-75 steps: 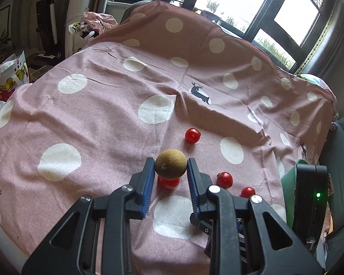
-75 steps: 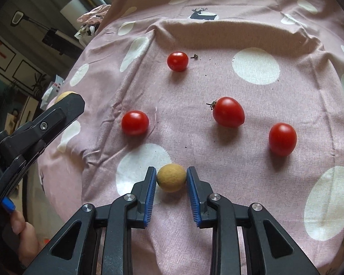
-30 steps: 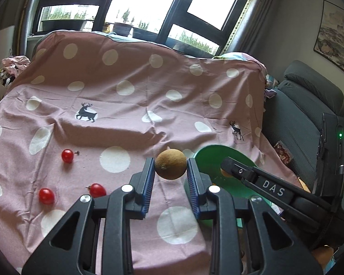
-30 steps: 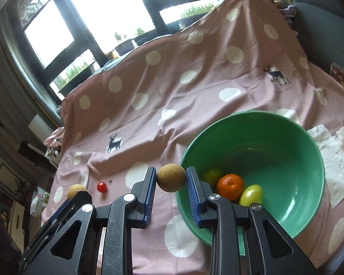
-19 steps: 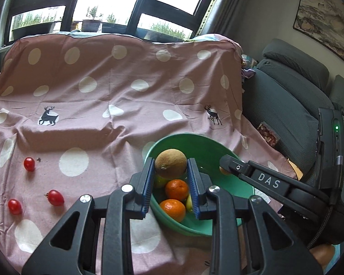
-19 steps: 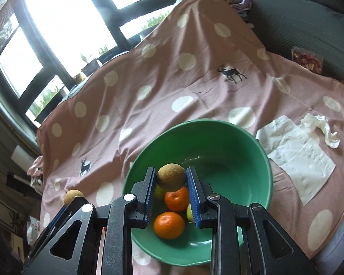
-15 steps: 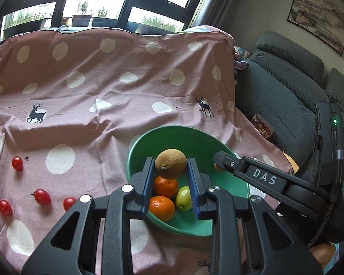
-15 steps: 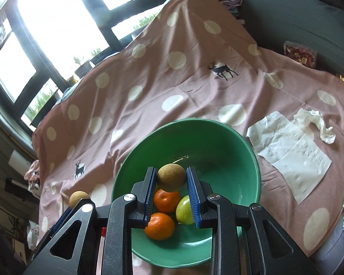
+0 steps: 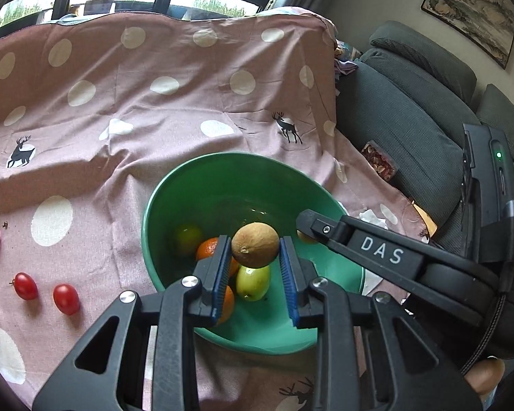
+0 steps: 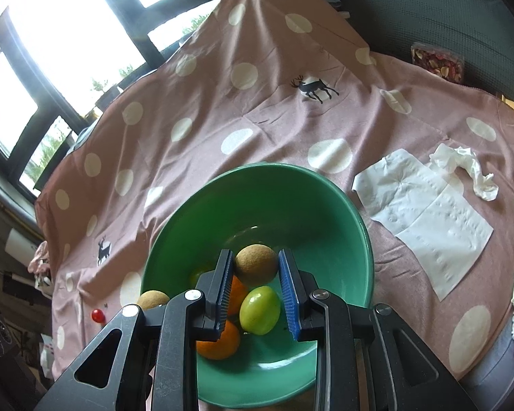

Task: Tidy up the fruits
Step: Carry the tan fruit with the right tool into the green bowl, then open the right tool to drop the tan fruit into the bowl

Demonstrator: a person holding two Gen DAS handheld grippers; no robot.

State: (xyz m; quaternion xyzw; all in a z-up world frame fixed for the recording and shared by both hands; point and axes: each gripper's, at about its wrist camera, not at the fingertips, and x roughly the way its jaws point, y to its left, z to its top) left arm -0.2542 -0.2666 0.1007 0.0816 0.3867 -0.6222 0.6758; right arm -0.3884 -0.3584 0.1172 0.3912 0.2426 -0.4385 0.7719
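Pink dotted cloth (image 9: 174,113) is carrying the green bowl (image 9: 202,178). Left gripper (image 9: 255,267) is gripping one brown kiwi (image 9: 255,245) over the bowl; right gripper (image 10: 255,282) is pinching a second kiwi (image 10: 257,263) likewise. Bowl is holding two oranges (image 10: 219,340), one green fruit (image 10: 259,310), possibly another at 10 o'clock. Four tomatoes (image 9: 66,298) are lying at 9 o'clock.

Left gripper (image 9: 255,274), black plastic frame with triangular cut-outs, silver screw heads, ribbed blue finger pads (image 9: 222,275), right gripper (image 10: 255,282) of identical build, side arm lettered "DAS" in white, green indicator light, braided black cable, bare fingertip skin below
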